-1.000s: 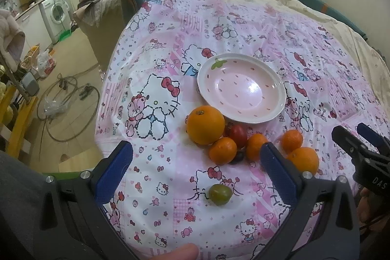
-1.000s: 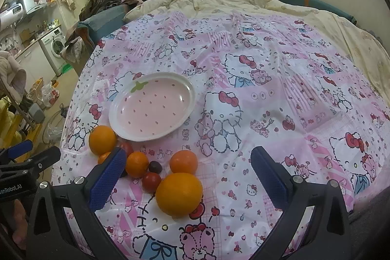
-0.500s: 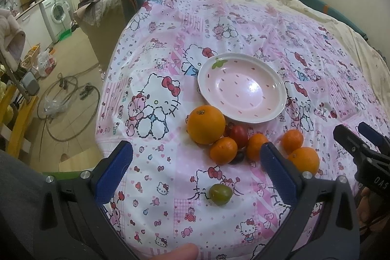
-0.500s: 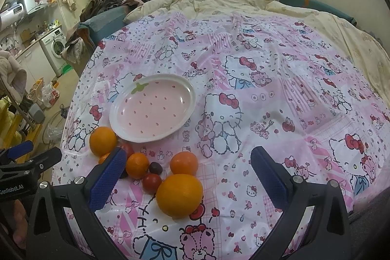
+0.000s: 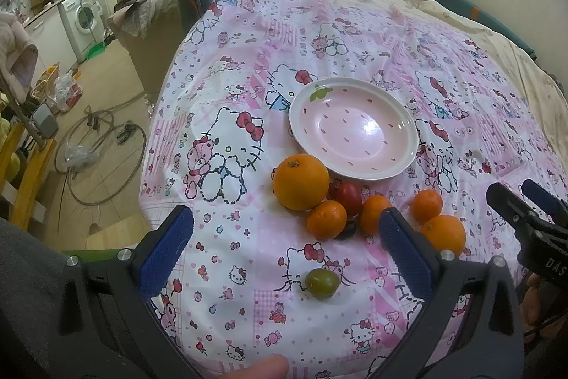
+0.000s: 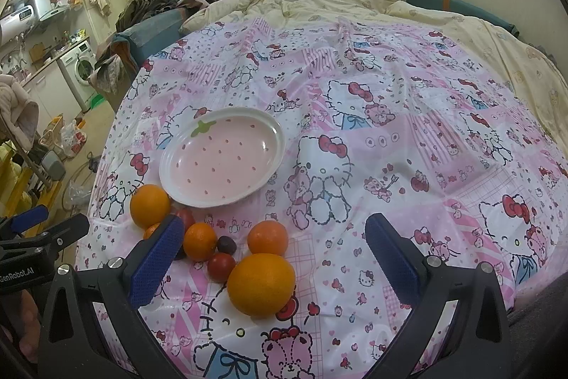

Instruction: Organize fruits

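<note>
Both tongs (image 5: 284,247) (image 6: 271,254) gaping; plate (image 5: 309,137) apparently bare.

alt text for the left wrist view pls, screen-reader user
An open left gripper hovers over a pink cartoon-print cloth where oranges, a red tomato and a green fruit lie loose beside an empty pink plate; the right gripper enters at right.
</note>
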`<state>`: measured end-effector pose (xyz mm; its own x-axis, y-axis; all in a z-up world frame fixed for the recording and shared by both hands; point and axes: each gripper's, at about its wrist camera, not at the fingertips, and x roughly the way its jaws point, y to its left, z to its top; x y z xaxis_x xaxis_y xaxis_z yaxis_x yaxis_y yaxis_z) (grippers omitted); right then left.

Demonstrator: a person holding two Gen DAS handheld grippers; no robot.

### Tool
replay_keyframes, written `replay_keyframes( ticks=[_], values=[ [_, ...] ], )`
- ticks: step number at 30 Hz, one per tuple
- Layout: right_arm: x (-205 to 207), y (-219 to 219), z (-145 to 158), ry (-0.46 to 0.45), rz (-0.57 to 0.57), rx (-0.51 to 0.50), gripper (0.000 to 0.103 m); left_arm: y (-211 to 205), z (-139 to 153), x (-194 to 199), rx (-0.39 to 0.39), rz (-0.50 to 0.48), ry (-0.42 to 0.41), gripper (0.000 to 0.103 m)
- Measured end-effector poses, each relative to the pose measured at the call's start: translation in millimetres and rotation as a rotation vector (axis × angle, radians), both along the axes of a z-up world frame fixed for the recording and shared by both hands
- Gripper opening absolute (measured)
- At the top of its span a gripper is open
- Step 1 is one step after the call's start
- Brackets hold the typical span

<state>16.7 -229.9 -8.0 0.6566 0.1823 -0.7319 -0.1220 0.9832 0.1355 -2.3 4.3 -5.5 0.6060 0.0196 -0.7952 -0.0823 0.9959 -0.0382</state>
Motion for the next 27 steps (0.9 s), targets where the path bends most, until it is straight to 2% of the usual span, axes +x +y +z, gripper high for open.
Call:
replay_keyframes(
  ticks=[6,10,15,18,21,23,27],
  values=[
    [2,-3,-2,0.025,-0.001,0.028,0.103,0,0,1,-0.002,-0.001,0.004,0.103],
    [7,-6,-10,0.094,0.009,0.069,0.103,1,0,3,-0.020,0.005,0.016,0.103],
    [14,-10,-33,0.242,0.027,0.136,0.103,4,0,4,-0.022,0.017,0.018,0.103],
    [15,-7,-51,0.324,0.038,0.106,0.103,9,-3,5,-0.036,0.031,0.044,0.103],
    [14,2,-67,0.418,0.092,0.135,0.103,14,-7,6,-0.072,0.043,0.070,0.103],
    [13,11,-69,0.421,0.114,0.089,0.102,16,-8,6,-0.074,0.047,0.076,0.103],
    [23,24,-77,0.418,0.125,0.016,0.096,14,-10,8,-0.072,0.046,0.086,0.103]
  ],
)
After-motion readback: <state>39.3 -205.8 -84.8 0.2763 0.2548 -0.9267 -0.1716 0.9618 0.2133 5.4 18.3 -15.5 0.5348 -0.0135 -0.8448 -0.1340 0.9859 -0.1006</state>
